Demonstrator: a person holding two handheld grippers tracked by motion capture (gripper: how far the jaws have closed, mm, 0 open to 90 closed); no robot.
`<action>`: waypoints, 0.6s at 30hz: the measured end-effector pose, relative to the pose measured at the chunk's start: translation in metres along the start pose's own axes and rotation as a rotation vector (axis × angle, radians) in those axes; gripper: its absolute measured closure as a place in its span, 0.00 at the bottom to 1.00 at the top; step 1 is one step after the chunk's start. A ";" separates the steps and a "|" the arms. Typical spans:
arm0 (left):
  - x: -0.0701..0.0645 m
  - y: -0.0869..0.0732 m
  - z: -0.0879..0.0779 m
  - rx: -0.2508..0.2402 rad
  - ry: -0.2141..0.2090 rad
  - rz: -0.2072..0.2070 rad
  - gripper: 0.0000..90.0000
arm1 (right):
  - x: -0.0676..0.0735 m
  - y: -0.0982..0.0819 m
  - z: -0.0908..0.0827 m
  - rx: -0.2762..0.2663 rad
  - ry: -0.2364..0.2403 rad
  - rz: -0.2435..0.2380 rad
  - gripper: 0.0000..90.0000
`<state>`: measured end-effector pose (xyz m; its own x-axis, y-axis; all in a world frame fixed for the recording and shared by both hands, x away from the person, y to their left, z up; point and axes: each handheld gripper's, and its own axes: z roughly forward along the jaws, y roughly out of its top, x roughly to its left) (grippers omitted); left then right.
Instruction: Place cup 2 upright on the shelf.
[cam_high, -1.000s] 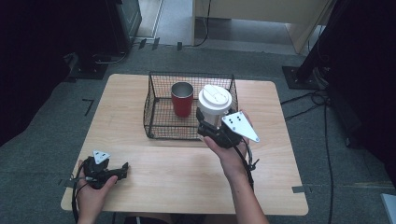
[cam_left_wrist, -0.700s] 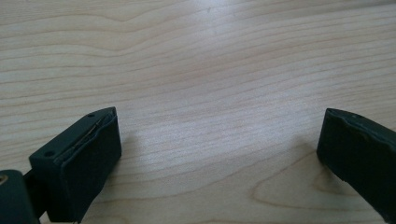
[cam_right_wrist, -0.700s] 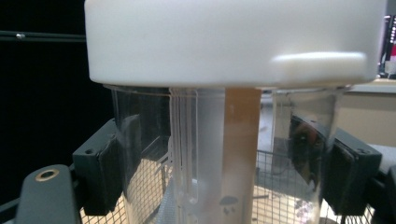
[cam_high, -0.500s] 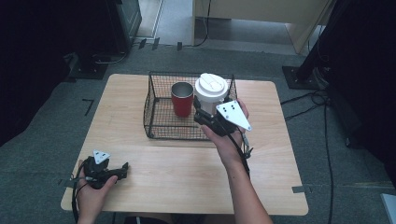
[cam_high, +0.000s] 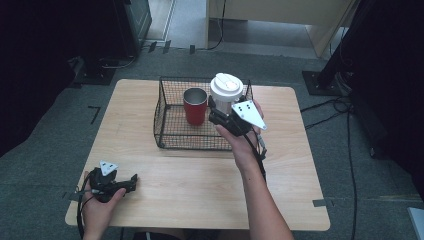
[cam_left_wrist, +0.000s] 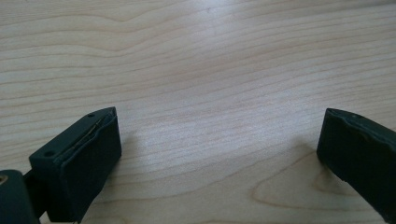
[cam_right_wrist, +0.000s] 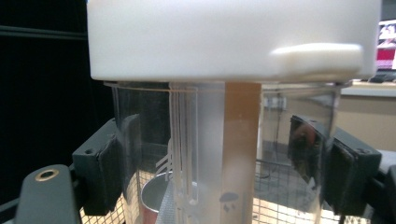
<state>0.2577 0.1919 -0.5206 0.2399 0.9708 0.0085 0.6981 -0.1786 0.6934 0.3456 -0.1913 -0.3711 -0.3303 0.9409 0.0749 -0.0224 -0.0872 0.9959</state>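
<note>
Wooden table (cam_high: 200, 185) scene: right gripper (cam_high: 225, 117) is clamped on a clear white-lidded cup (cam_high: 226, 92) over the wire basket (cam_high: 170, 137); left gripper (cam_high: 125, 182) sits wide open, empty.

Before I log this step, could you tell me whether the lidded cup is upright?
Upright: the cup stands with its white lid on top, held above the basket.

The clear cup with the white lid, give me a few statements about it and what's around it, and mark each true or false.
1. The right gripper is shut on the clear cup. True.
2. The red cup stands outside the wire basket. False: it stands inside.
3. The left gripper holds a lid. False: its fingers are open over bare table.
4. The clear cup's lid is white. True.
</note>
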 end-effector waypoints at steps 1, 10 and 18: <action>0.000 0.000 0.000 0.001 0.000 0.000 0.01 | -0.002 -0.001 0.002 -0.003 0.006 0.012 0.18; 0.000 0.000 0.000 0.001 0.000 0.001 0.01 | -0.011 -0.011 0.022 -0.019 0.014 0.016 0.18; 0.000 0.000 0.000 0.001 0.000 0.002 0.01 | -0.014 -0.022 0.040 -0.030 -0.014 0.028 0.18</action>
<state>0.2576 0.1920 -0.5205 0.2411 0.9705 0.0096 0.6986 -0.1804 0.6924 0.3882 -0.1892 -0.3916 -0.3180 0.9423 0.1041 -0.0413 -0.1234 0.9915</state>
